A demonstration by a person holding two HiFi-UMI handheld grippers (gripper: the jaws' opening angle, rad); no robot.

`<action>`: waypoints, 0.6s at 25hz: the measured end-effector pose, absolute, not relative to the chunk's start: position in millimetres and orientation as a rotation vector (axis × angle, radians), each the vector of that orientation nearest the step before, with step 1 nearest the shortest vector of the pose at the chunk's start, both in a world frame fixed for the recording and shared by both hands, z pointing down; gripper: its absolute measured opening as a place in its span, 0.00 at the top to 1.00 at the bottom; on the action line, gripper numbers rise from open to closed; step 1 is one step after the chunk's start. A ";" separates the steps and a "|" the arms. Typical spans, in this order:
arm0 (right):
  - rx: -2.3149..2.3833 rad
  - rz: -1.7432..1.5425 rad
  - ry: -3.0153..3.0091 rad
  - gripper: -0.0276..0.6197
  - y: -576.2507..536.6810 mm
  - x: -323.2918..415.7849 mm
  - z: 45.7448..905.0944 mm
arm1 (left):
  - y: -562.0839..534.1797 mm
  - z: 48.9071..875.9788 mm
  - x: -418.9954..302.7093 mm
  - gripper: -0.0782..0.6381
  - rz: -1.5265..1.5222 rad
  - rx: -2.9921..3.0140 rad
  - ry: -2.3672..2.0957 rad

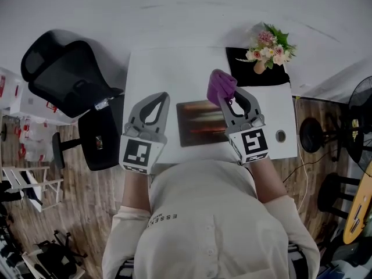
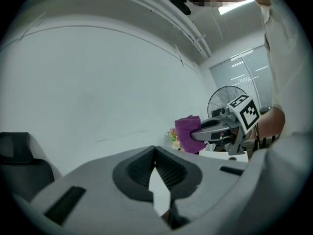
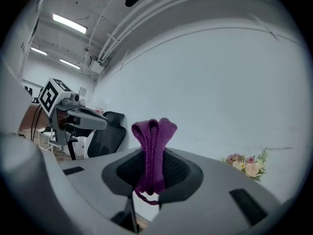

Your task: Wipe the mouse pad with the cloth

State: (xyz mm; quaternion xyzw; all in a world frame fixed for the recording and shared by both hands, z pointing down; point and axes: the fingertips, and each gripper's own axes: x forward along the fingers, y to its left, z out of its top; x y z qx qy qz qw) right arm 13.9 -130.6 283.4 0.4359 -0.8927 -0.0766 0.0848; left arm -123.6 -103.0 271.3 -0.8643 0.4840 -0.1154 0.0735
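The dark mouse pad [image 1: 200, 124] lies flat in the middle of the white table [image 1: 174, 68]. My right gripper [image 1: 225, 96] is shut on a folded purple cloth [image 1: 221, 86], held over the pad's far right corner. In the right gripper view the cloth [image 3: 154, 146] stands up between the pads of the gripper [image 3: 152, 163]. My left gripper [image 1: 161, 96] hovers just left of the pad, shut with nothing in it [image 2: 155, 151]. The left gripper view also shows the cloth [image 2: 187, 133]. The pad itself is hidden in both gripper views.
A small vase of flowers [image 1: 268, 48] stands on a black mat [image 1: 253, 74] at the table's far right corner. A black office chair [image 1: 64, 74] sits left of the table. A round hole [image 1: 281, 136] is in the table near its right edge. A fan [image 2: 226, 99] stands to the right.
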 end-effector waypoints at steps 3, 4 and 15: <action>1.296 -0.209 -2.679 0.82 -130.0 13.1 284.5 | -103.3 272.0 -124.5 0.89 -0.332 -2.605 1.464; 1.302 -0.201 -2.684 0.82 -129.7 13.7 284.7 | -103.0 272.2 -124.5 0.89 -0.330 -2.607 1.466; 1.366 -0.119 -2.707 0.82 -123.2 22.8 287.6 | -95.8 276.4 -118.4 0.89 -0.311 -2.627 1.472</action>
